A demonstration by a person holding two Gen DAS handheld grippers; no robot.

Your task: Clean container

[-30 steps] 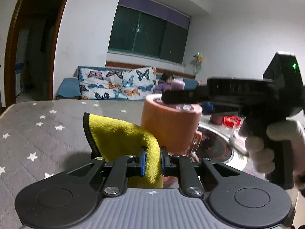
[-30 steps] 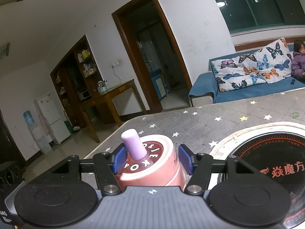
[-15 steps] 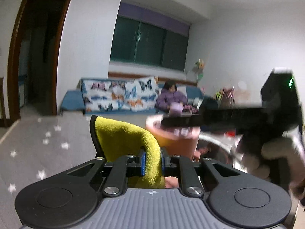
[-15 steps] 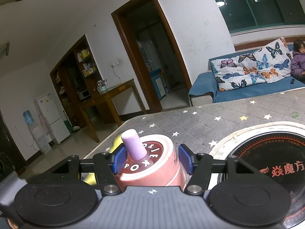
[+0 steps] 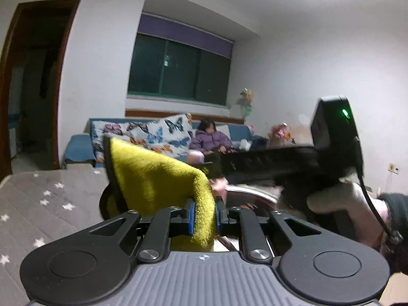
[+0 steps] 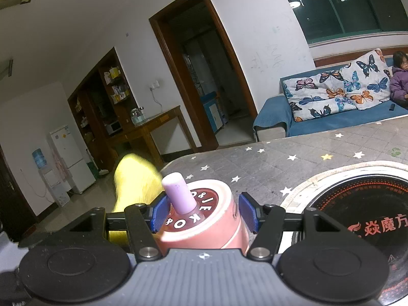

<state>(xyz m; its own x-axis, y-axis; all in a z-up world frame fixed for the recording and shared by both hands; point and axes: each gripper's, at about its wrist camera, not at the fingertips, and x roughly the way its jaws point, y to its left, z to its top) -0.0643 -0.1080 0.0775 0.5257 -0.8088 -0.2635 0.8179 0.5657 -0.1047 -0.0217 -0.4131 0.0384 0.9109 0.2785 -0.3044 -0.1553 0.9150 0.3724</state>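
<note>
cloth [image 5: 158, 178], yellow, is pinched tight in the left gripper [image 5: 204, 219] over the starred table cover [image 5: 51, 204]; right gripper [image 6: 204, 215] clamps the pink container [image 6: 204, 227] by its sides, beside the round cooktop [image 6: 357, 209].

Left gripper [image 5: 203, 219] pinched nearly closed; right gripper [image 6: 201, 215] spread wide, level.

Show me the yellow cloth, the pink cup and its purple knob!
yellow cloth [image 5: 155, 178], left wrist view, fuzzy middle.
pink cup [image 6: 216, 232], right wrist view, side wall.
purple knob [image 6: 178, 193], right wrist view, side of knob.
</note>
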